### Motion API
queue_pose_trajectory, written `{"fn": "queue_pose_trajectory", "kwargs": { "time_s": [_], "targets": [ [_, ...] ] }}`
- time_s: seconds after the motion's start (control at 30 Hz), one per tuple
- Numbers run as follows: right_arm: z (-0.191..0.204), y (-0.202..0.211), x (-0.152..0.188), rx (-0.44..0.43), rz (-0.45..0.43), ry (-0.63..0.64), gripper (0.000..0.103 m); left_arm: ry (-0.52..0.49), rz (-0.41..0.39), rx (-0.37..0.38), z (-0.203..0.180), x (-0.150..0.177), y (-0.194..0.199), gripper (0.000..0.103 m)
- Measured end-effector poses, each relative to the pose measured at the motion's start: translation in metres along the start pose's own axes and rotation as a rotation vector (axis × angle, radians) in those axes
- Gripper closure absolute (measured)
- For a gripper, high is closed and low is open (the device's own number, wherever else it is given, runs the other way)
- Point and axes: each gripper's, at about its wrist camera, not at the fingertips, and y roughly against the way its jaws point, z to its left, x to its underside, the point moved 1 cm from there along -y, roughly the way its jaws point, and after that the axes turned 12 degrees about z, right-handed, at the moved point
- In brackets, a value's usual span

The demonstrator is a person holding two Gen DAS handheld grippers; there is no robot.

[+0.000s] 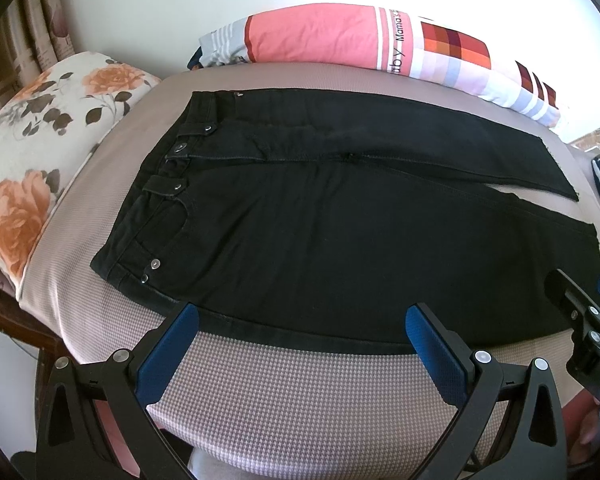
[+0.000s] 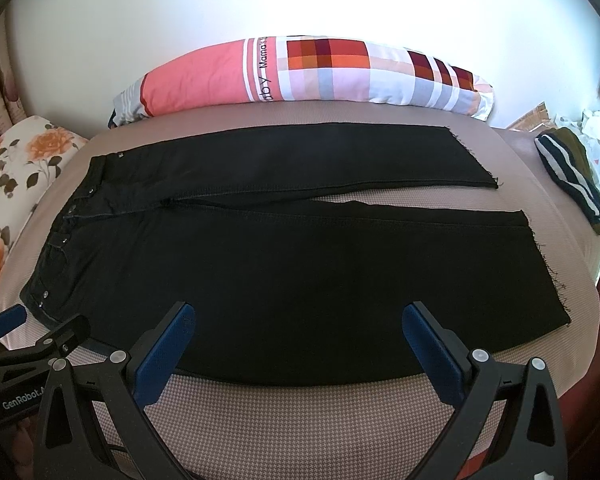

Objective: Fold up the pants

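One pair of pants (image 2: 260, 264) flat on bed (image 2: 300, 420).

Black pants (image 1: 320, 208) lay spread flat on the bed (image 1: 300, 392), waistband toward its left edge and both legs running toward the right edge, slightly parted at the hems. The left gripper (image 1: 300, 324) hovered over the near edge, its blue-padded fingers (image 1: 168, 356) set wide apart with the pants' near side seam between their tips. The right gripper (image 1: 580, 304) showed at the right, by the near leg's hem. A floral pillow (image 1: 40, 148) sat past the left edge; a pink patchwork pillow (image 1: 360, 40) lined the far edge.
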Motion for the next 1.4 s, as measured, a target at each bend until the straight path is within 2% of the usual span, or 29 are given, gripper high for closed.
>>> {"fn": "queue_pose_trajectory", "kwargs": {
  "time_s": [0.63,0.9,1.03,1.2,1.4],
  "targets": [
    [0.000,-0.004,-0.004,0.002,0.022,-0.002,0.000,-0.001,0.006,-0.005,-0.001,-0.004,-0.003,0.000],
    [-0.006,-0.010,-0.014,-0.026,0.031,-0.020,0.000,0.029,0.026,0.028,0.010,-0.022,-0.010,0.000],
    [-0.014,-0.012,-0.024,-0.042,0.035,-0.048,0.000,0.055,0.027,0.070,0.026,-0.043,-0.011,0.000],
    [-0.022,-0.010,-0.044,-0.101,0.006,-0.091,0.000,0.108,0.014,0.127,0.067,-0.091,-0.008,0.000],
    [-0.026,-0.010,-0.070,-0.279,-0.026,-0.088,0.000,0.152,-0.012,0.171,0.126,-0.157,-0.015,0.000]
  ]
}}
